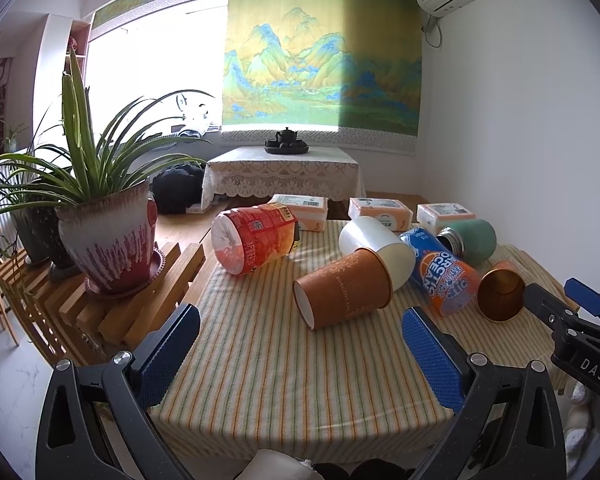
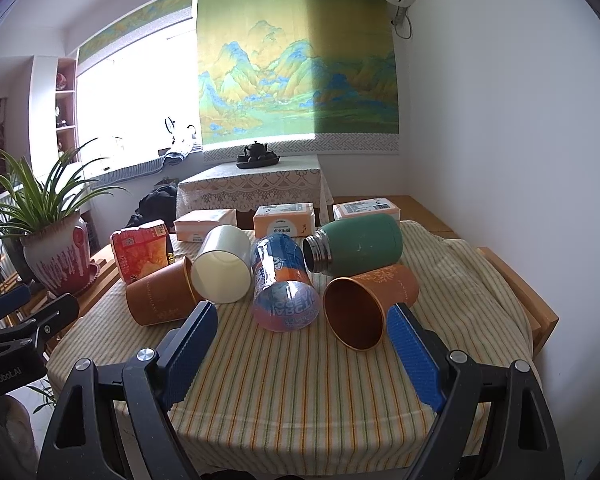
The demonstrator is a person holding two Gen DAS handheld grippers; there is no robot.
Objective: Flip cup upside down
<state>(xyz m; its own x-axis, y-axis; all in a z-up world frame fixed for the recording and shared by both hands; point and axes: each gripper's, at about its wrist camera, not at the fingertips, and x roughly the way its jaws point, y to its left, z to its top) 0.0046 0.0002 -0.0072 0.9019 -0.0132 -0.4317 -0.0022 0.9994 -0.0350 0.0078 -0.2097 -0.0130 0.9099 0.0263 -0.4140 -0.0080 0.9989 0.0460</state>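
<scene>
Several cups lie on their sides on a striped cloth. A brown paper cup lies just ahead of my open left gripper; it also shows in the right wrist view. A white cup lies behind it. A second brown cup lies with its mouth toward my open right gripper, just left of the right finger; in the left wrist view it is at the right. Both grippers are empty.
A blue drink can, a green flask and a red packet lie among the cups. Tissue packs line the back edge. Potted plants stand on a wooden rack at the left. A wall is at the right.
</scene>
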